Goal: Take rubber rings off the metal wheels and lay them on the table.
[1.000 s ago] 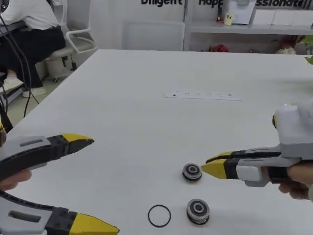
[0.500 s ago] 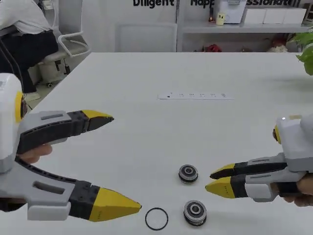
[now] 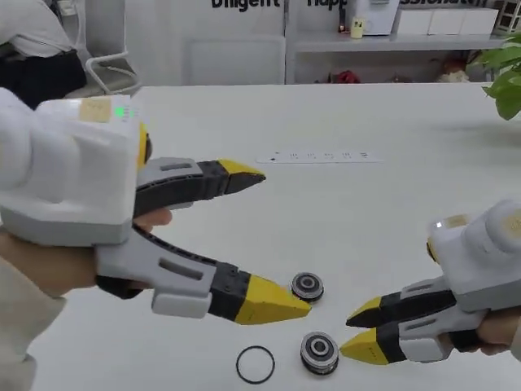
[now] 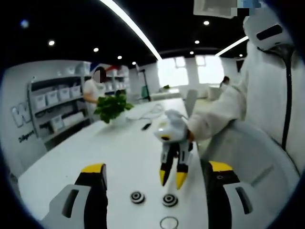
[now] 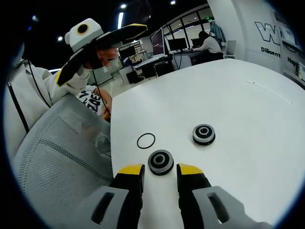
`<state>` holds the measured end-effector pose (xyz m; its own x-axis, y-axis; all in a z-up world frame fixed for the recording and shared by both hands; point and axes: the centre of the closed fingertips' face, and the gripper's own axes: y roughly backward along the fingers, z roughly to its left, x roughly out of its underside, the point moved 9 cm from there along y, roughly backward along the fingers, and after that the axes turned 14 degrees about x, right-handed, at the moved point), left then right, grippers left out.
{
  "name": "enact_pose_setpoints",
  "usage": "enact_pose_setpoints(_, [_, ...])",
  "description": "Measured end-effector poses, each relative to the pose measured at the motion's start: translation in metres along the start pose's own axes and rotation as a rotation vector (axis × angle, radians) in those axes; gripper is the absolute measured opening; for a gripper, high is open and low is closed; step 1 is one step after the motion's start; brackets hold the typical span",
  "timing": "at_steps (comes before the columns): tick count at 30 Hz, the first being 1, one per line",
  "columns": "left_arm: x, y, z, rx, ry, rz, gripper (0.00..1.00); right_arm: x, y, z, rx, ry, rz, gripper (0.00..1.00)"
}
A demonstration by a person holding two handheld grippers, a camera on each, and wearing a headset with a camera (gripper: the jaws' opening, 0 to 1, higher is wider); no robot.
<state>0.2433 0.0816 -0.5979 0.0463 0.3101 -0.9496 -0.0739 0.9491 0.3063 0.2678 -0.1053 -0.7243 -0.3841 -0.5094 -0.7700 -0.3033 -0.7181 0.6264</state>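
Note:
Two metal wheels with black rubber rings lie on the white table: the near wheel [image 3: 319,352] [image 5: 160,161] [image 4: 169,200] and the far wheel [image 3: 307,286] [image 5: 204,134] [image 4: 137,197]. A loose black rubber ring [image 3: 256,364] [image 5: 146,140] [image 4: 168,222] lies flat to the left of the near wheel. My right gripper [image 3: 352,333] [image 5: 160,170] [image 4: 172,178] is open, its yellow tips just short of the near wheel, nothing held. My left gripper [image 3: 281,243] [image 4: 155,169] is raised above the table, wide open and empty, pointing toward the wheels.
A white power strip [image 3: 317,156] lies flat farther back on the table [image 3: 391,204]. A green plant [image 3: 503,81] stands at the right edge. An office chair [image 3: 106,65] and a seated person are at the far left. Shelves line the back wall.
My left gripper has risen and swung in over the table toward the wheels. My right gripper has drawn back from the far wheel and come down to the near wheel.

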Motion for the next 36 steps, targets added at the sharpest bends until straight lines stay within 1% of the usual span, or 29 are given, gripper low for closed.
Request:
enact_pose_setpoints(4, [0.006,-0.012,0.005,0.021,-0.005,-0.018,0.84,0.002,-0.002,-0.001,-0.001,0.006,0.003,0.25])
enact_pose_setpoints(7, [0.015,-0.022,0.010,0.029,-0.011,-0.034,0.81,0.005,-0.005,-0.001,-0.009,0.003,0.015,0.25])
enact_pose_setpoints(8, [0.020,-0.026,0.012,0.033,-0.003,-0.044,0.80,0.006,-0.007,-0.001,-0.008,0.008,0.023,0.25])
enact_pose_setpoints(10, [0.027,-0.029,0.014,0.033,0.008,-0.051,0.78,0.007,-0.008,-0.001,-0.007,0.014,0.029,0.25])
enact_pose_setpoints(14, [0.048,-0.036,0.017,0.009,0.045,-0.058,0.70,0.009,-0.011,0.000,-0.009,0.023,0.038,0.25])
enact_pose_setpoints(15, [0.055,-0.037,0.016,0.010,0.065,-0.052,0.69,0.010,-0.012,0.000,-0.006,0.025,0.041,0.25])
enact_pose_setpoints(17, [0.066,-0.039,0.015,0.012,0.090,-0.011,0.69,0.010,-0.013,-0.001,-0.002,0.025,0.039,0.25])
enact_pose_setpoints(20, [0.072,-0.040,0.013,0.004,0.088,-0.006,0.69,0.010,-0.014,0.000,0.000,0.020,0.029,0.24])
enact_pose_setpoints(23, [0.079,-0.042,0.012,0.013,0.100,-0.001,0.64,0.011,-0.016,0.000,0.002,0.022,0.029,0.23])
enact_pose_setpoints(25, [0.085,-0.043,0.012,0.016,0.111,0.001,0.62,0.012,-0.018,0.000,0.005,0.026,0.032,0.23])
enact_pose_setpoints(28, [0.092,-0.046,0.012,0.020,0.134,0.010,0.62,0.013,-0.020,0.002,0.003,0.043,0.042,0.23])
enact_pose_setpoints(30, [0.096,-0.049,0.012,0.017,0.124,0.029,0.59,0.014,-0.021,0.003,0.001,0.057,0.048,0.22])
enact_pose_setpoints(34, [0.105,-0.055,0.009,0.036,0.134,0.068,0.52,0.014,-0.023,0.003,0.007,0.076,0.052,0.22])
enact_pose_setpoints(36, [0.111,-0.058,0.008,0.049,0.133,0.103,0.50,0.014,-0.023,0.004,0.011,0.086,0.051,0.21])
